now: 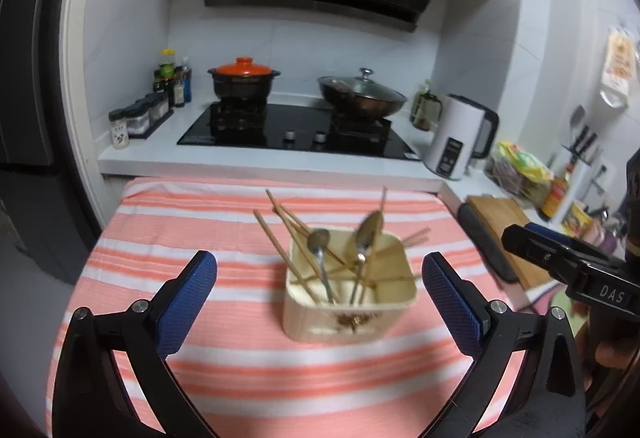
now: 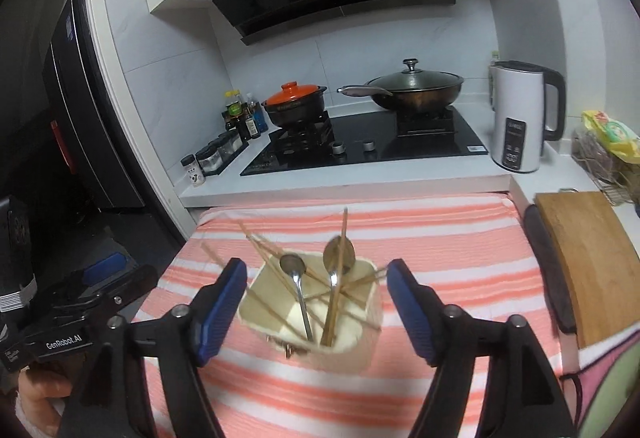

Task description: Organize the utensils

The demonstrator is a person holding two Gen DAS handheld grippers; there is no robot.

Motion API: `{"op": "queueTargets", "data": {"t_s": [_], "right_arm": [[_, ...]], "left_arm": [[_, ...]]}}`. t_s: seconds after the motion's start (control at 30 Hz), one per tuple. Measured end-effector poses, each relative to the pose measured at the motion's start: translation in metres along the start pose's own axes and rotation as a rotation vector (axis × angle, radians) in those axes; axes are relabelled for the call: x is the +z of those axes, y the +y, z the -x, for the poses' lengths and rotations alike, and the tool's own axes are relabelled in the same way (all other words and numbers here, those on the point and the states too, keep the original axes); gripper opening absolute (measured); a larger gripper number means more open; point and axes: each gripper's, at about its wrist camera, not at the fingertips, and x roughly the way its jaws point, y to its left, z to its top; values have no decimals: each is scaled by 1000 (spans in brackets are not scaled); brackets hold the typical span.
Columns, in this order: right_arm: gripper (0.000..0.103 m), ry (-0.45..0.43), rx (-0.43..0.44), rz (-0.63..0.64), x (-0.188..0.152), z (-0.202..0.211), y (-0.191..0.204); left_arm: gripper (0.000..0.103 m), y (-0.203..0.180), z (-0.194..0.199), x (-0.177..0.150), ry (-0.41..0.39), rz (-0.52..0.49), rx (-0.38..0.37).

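Both grippers' fingers (image 1: pixel 192 298) (image 2: pixel 408 306) gape empty; only the right view shows the wok handle (image 2: pixel 362 90).

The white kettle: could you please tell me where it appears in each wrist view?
Left wrist view: white kettle at right of centre, on the counter beside the stove.
Right wrist view: kettle at upper right, larger.
Shared landmark: the wok stands just left of it.

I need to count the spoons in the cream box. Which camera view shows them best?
The right wrist view: both spoons stand fairly sharp in the cream box. The left wrist view shows them too, but the right one's bowl is motion-blurred.
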Motion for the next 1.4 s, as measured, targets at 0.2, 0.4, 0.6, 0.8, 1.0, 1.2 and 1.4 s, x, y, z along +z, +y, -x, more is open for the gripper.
{"op": "queueTargets", "data": {"t_s": [0.2, 0.4, 0.6, 0.8, 1.0, 1.2, 1.4], "right_arm": [[91, -36, -91, 97, -51, 66, 28], [103, -115, -116, 160, -84, 125, 59], [103, -132, -117, 181, -93, 156, 70], [103, -134, -122, 188, -104, 175, 81], [103, -133, -104, 195, -112, 187, 89], [103, -137, -108, 200, -114, 195, 95], [103, -142, -109, 202, -115, 200, 98]], "left_arm": [[102, -28, 67, -45, -49, -35, 100], [103, -52, 108, -72, -55, -130, 223], [103, -51, 141, -85, -74, -119, 266], [103, -47, 166, -92, -89, -77, 280], [103, -49, 182, -95, -104, -76, 270], [103, -48, 194, -96, -118, -63, 263], [103, -45, 201, -96, -133, -44, 236]]}}
